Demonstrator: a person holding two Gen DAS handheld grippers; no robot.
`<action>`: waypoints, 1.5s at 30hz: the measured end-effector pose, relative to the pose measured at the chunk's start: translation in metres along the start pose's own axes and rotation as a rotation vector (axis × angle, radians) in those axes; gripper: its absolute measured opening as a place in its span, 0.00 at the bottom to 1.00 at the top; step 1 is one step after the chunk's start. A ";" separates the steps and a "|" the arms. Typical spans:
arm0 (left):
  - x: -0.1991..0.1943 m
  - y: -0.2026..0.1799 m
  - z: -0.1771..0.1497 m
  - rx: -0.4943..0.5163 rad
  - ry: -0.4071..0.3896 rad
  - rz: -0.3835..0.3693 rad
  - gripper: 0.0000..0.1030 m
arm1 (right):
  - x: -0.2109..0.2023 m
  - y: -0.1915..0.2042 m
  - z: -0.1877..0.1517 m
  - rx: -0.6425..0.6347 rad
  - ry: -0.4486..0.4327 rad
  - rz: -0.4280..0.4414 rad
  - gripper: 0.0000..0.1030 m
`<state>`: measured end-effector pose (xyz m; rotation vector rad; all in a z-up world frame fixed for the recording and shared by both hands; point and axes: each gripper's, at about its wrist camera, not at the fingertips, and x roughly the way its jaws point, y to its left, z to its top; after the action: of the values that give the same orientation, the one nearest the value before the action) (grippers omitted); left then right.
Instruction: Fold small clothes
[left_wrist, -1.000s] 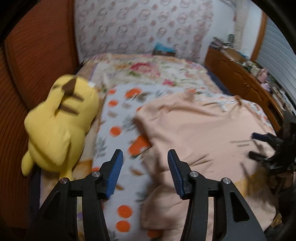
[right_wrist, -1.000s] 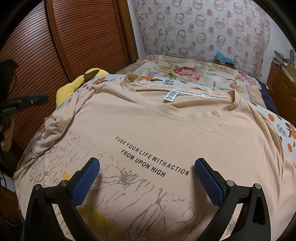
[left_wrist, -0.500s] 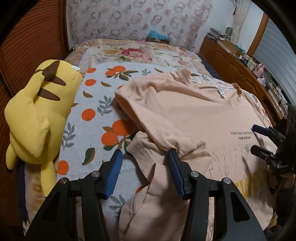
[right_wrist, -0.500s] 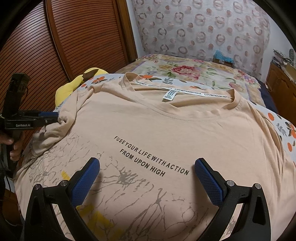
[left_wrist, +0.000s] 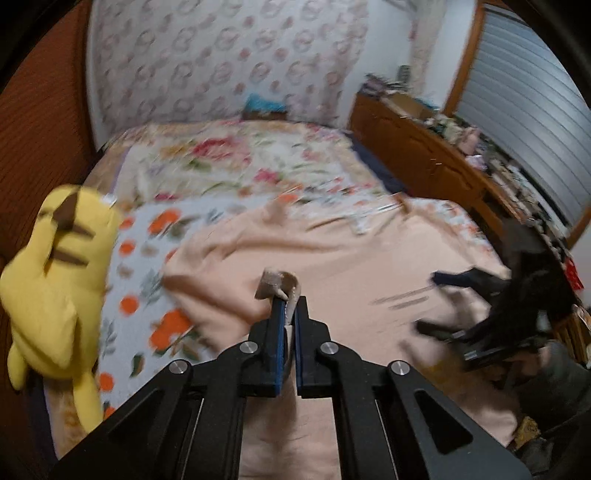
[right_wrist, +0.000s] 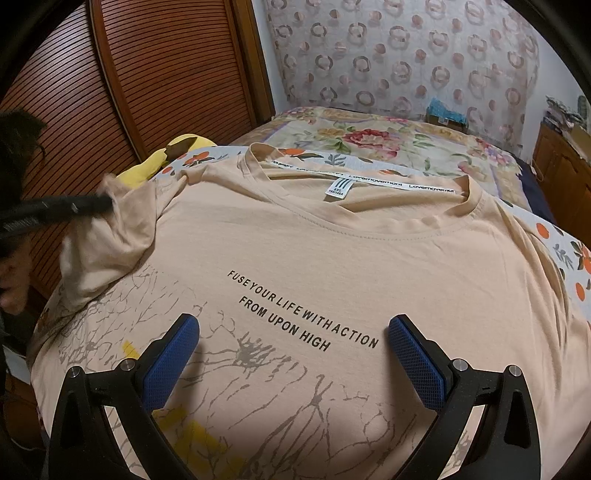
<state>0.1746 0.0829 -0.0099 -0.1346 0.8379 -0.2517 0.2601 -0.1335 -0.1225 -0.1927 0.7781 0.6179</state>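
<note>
peach jersey t-shirt lies flat, print up, filling centre of right view, spread on bed so we can fold. left hand-held gripper has just closed, pinching sleeve at left edge. right hand-held gripper spread, poised above hem. soft thin knit, limp; plush yellow toy lower left.

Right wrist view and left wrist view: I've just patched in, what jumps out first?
A peach T-shirt with black lettering lies spread face up across the bed. At its left sleeve, the left gripper is shut on the fabric, its jaws having just closed, and holds it raised. The right gripper hangs open over the print, and a yellow plush toy lies at the bed's left edge.
</note>
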 end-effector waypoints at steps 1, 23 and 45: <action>-0.002 -0.008 0.005 0.011 -0.005 -0.011 0.05 | 0.000 0.000 0.000 0.001 -0.001 -0.001 0.99; 0.004 0.047 -0.046 -0.087 0.047 0.182 0.76 | -0.005 0.018 0.007 -0.034 -0.006 0.082 0.81; 0.015 0.074 -0.094 -0.057 0.042 0.282 0.86 | 0.020 0.048 0.027 -0.154 0.021 0.159 0.01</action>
<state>0.1263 0.1481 -0.0986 -0.0630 0.8949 0.0346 0.2586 -0.0751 -0.1141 -0.2802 0.7709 0.8282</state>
